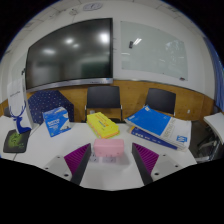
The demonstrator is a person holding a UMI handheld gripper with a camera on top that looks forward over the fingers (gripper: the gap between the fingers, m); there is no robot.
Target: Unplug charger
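My gripper (pixel 111 152) is open, with its magenta pads (pixel 76 158) spread wide above a white table (pixel 110 180). A small pink box (pixel 108 148) rests on the table between the fingertips, with a gap on each side. A dark block with a greenish face (pixel 14 142), possibly the charger, sits on the table far to the left of the fingers. I cannot make out a plug or a socket.
Beyond the fingers lie a yellow box (pixel 102 124), a blue box (pixel 56 121) to the left and flat blue packages (pixel 155 124) to the right. Dark chairs (pixel 103 99) stand behind the table. A large screen (pixel 68 52) and a whiteboard (pixel 150 50) hang on the wall.
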